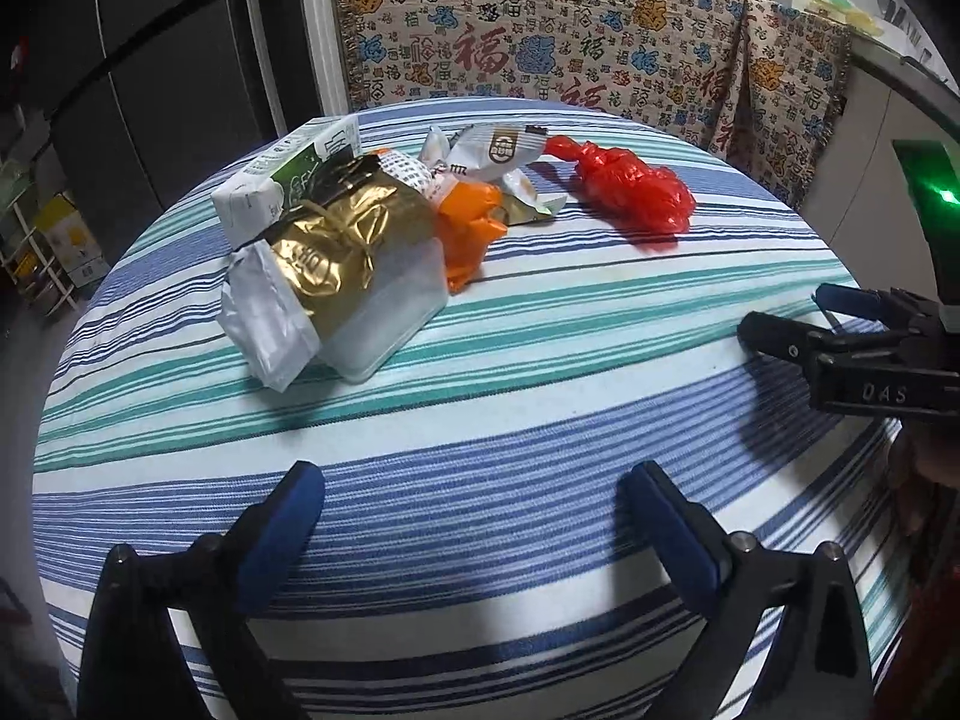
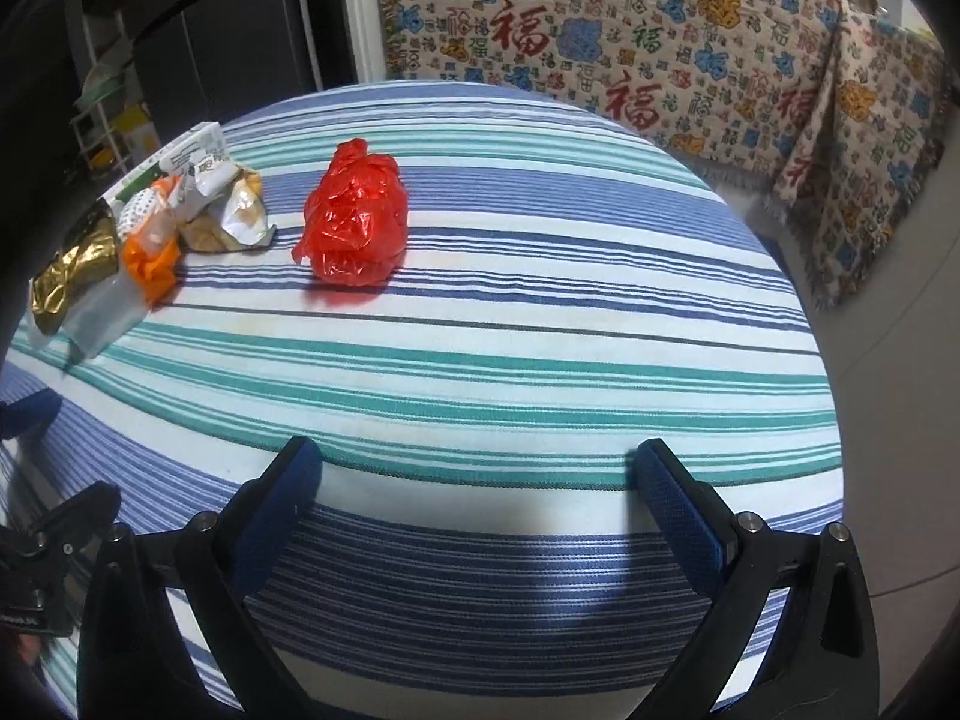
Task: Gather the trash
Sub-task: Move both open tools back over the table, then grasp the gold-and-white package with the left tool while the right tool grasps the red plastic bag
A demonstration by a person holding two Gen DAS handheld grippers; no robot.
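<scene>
A pile of trash lies on the striped table (image 1: 480, 396): a gold foil bag (image 1: 336, 252) over a clear plastic box (image 1: 390, 318), a green-white carton (image 1: 282, 180), an orange wrapper (image 1: 468, 228) and white snack wrappers (image 1: 498, 150). A crumpled red plastic bag (image 1: 630, 186) lies apart to the right; it also shows in the right wrist view (image 2: 354, 216). My left gripper (image 1: 474, 516) is open and empty near the table's front. My right gripper (image 2: 480, 504) is open and empty, in front of the red bag; it also shows in the left wrist view (image 1: 786, 324).
A patterned cloth (image 1: 570, 36) covers furniture behind the table. A dark fridge (image 1: 150, 60) stands at the back left, with a rack of boxes (image 1: 48, 240) beside it. The trash pile (image 2: 150, 240) sits at the table's left in the right wrist view.
</scene>
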